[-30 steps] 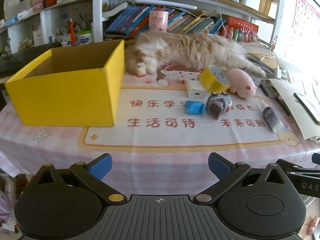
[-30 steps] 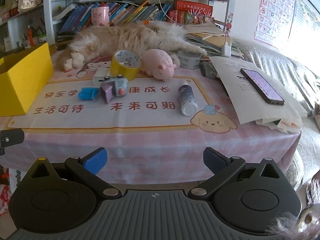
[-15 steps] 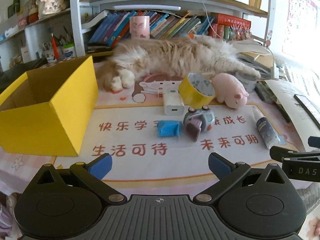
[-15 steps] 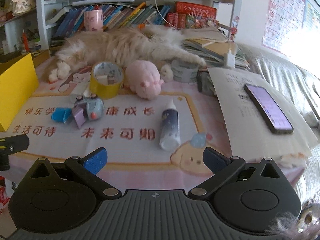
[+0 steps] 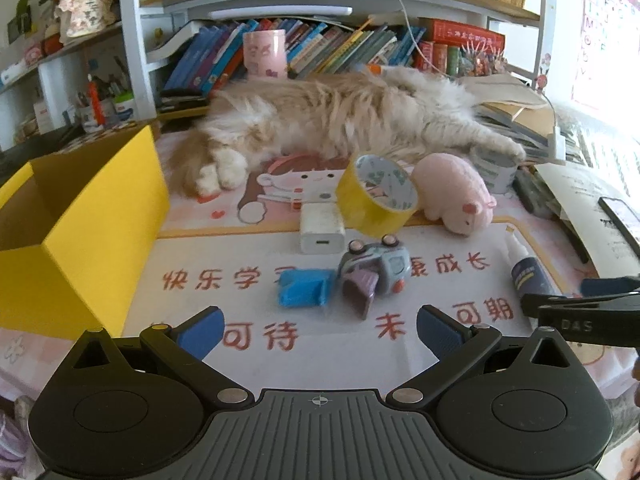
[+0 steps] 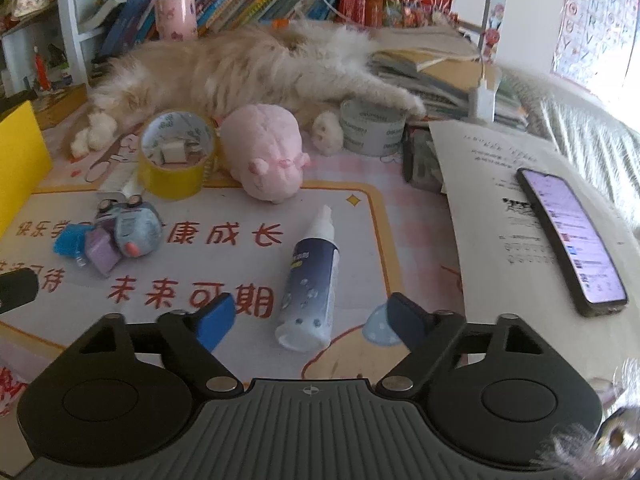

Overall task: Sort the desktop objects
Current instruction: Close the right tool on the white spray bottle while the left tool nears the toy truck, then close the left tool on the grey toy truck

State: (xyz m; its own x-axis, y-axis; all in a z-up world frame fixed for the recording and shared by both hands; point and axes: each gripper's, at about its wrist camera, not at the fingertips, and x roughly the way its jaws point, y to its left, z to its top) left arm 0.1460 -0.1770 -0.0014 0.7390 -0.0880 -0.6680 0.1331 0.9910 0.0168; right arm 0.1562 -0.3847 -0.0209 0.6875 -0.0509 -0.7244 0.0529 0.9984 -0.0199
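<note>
A: Taking the yellow tape roll (image 5: pixel 376 196) as the mark, where does everything sit?

B: It stands on edge on the table (image 6: pixel 412 216), just in front of the sleeping cat (image 5: pixel 340 120). The pink plush pig (image 5: pixel 452 192) lies touching its right side. The white charger (image 5: pixel 322 228) lies at its lower left, seemingly touching. Nearer the camera than the roll is the grey toy car (image 5: pixel 376 268), tipped on its side, with a blue piece (image 5: pixel 304 288) just to the car's left. The spray bottle (image 6: pixel 310 280) lies flat, well to the right of the roll and closer to us. The yellow box (image 5: pixel 80 232) stands open, far to the roll's left. A phone (image 6: pixel 572 240) rests on a sheet of paper (image 6: pixel 500 208), far to the roll's right.

A: And the grippers?

B: The left gripper (image 5: pixel 318 330) hangs with its jaws wide apart and nothing between them, nearer than the toy car. The right gripper (image 6: pixel 312 318) has just been closing its jaws; they stand partly apart on either side of the spray bottle's base, and neither pad presses on it
</note>
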